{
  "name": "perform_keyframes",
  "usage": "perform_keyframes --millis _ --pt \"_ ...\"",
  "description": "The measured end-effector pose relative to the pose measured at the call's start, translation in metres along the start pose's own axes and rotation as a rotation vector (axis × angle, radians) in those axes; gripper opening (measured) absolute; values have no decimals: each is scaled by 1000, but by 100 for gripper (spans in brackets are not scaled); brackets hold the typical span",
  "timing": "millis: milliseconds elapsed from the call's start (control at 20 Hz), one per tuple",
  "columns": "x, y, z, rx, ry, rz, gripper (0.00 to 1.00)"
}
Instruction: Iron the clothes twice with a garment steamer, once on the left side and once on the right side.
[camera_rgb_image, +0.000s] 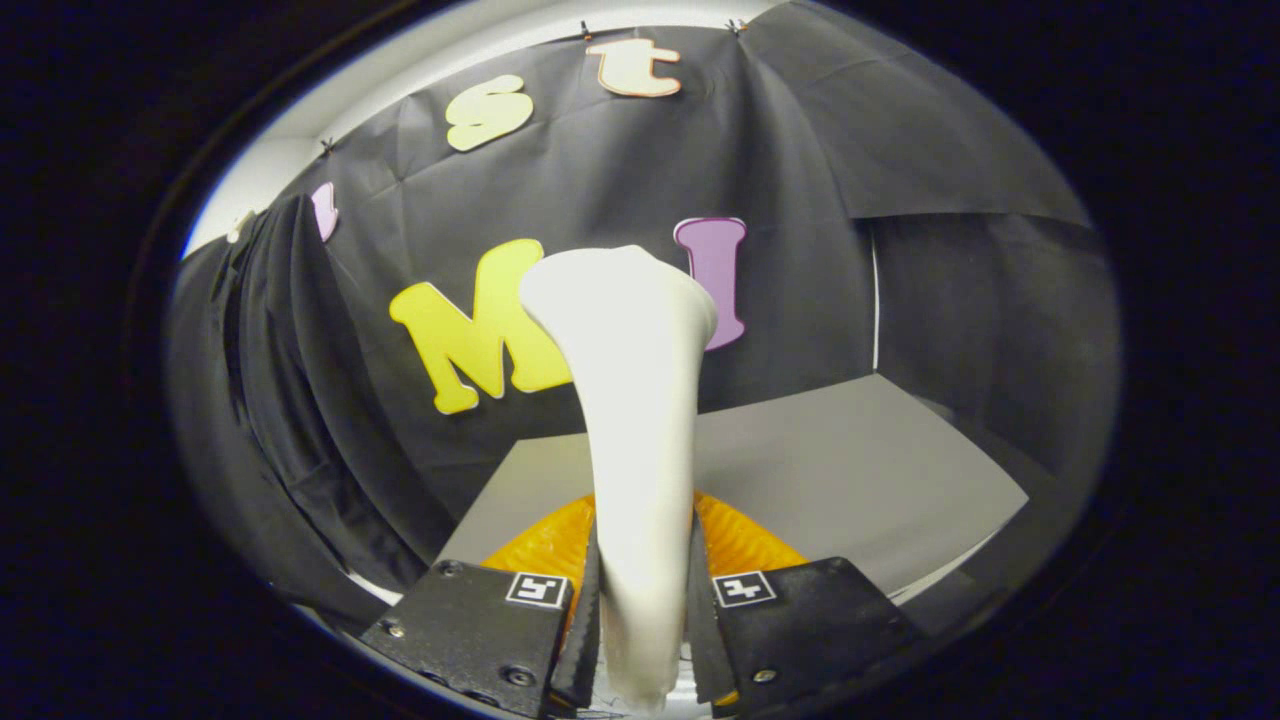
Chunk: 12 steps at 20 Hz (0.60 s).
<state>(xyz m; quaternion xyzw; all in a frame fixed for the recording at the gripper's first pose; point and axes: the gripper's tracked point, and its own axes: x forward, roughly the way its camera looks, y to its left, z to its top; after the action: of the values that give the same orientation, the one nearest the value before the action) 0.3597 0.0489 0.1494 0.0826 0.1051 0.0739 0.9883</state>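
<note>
Gripper (640, 610) clamped on steamer (632, 400) handle, both fingers pressing; steamer upright, head flaring up ahead. Desk (850, 470) w/ orange cloth (545, 545) below.

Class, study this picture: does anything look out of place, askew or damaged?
Nothing stands out. The gripper is shut on the white steamer, held upright between its fingers, above the grey table. No spill or damage is visible.

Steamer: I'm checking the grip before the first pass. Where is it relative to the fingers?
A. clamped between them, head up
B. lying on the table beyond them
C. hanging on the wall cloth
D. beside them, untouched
A: the steamer stands between the gripper's fingers, both pressing its handle, with its flared head above the table.
</note>
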Motion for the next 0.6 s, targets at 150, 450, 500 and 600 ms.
perform_keyframes --millis 150,450,500,600 --pt "-31 29 19 -44 -79 2 40" --pt "-79 108 42 -77 -182 38 40" --pt "-85 122 46 -73 -197 51 40" --pt "-93 150 53 -73 -220 77 40"
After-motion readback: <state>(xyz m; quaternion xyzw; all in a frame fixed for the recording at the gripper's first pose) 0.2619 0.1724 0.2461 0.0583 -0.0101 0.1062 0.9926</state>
